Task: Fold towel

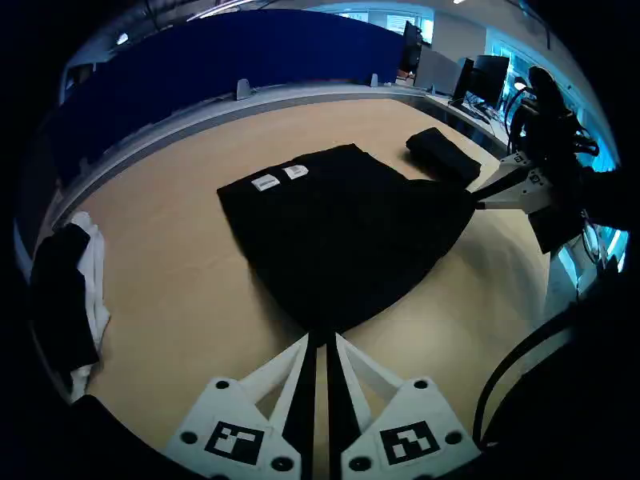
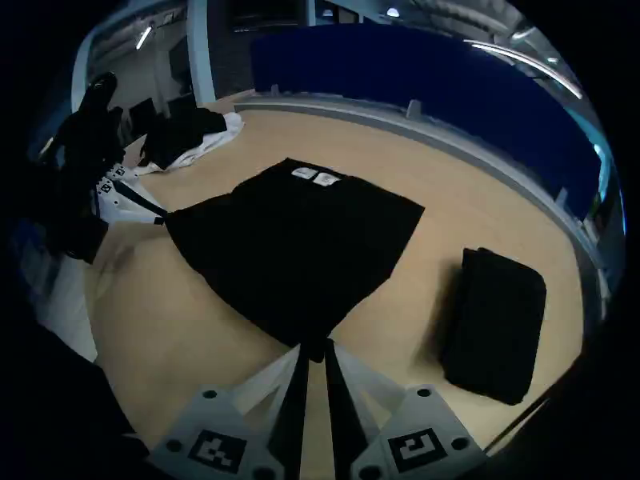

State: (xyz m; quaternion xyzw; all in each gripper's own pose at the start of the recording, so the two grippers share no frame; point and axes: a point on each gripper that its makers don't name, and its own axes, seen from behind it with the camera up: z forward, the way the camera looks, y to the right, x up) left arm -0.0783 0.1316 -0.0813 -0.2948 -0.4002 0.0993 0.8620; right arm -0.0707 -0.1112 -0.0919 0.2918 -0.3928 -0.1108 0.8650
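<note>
A black towel (image 1: 344,232) lies spread on the light wooden table, with two white labels (image 1: 280,177) near its far edge. My left gripper (image 1: 322,342) is shut on the towel's near corner in the left gripper view. My right gripper (image 2: 314,349) is shut on another corner of the towel (image 2: 296,248) in the right gripper view. Each view also shows the other gripper farther off, pinching its corner: the right gripper (image 1: 478,200) at the right, the left gripper (image 2: 162,217) at the left. Both held corners are lifted slightly off the table.
A folded black towel (image 2: 494,320) lies on the table (image 1: 176,272) beside the spread one, seen also as the folded black towel (image 1: 442,156) at the far right. A heap of black and white cloth (image 1: 72,296) sits at the table's edge. Blue partition and monitors stand behind.
</note>
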